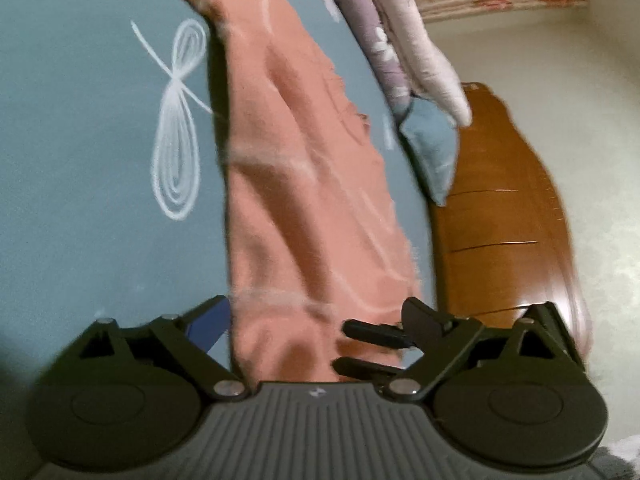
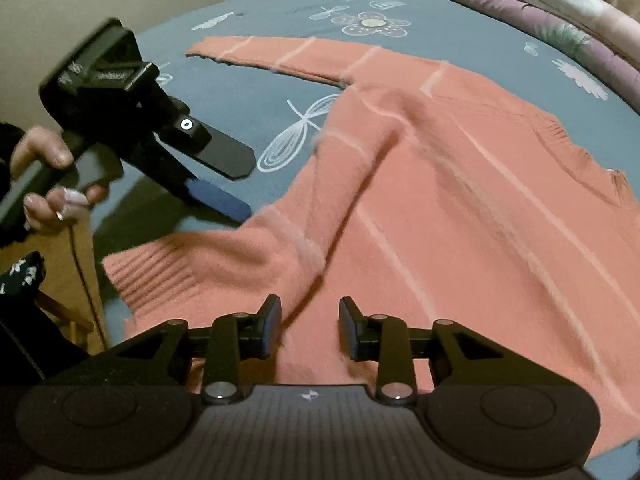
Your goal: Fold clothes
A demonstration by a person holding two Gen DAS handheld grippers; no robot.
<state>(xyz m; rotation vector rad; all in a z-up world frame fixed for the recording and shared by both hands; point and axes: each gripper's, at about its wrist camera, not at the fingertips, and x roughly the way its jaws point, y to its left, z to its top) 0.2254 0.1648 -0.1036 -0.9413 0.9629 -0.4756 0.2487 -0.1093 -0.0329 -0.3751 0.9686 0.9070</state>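
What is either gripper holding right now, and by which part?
Nothing. The right gripper hovers with jaws open over the sweater; the left gripper stands open beside its hem.

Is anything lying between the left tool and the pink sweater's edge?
Nothing visible. The left tool hangs open beside the sweater hem, with only bare blue bedsheet between them. Nothing lies on the sweater.

The bed lies bare left of the sweater, between its outstretched sleeve and hem, though the left tongs fill part of that gap. A rolled quilt walls the far edge. A wooden board and pillow close off one end.
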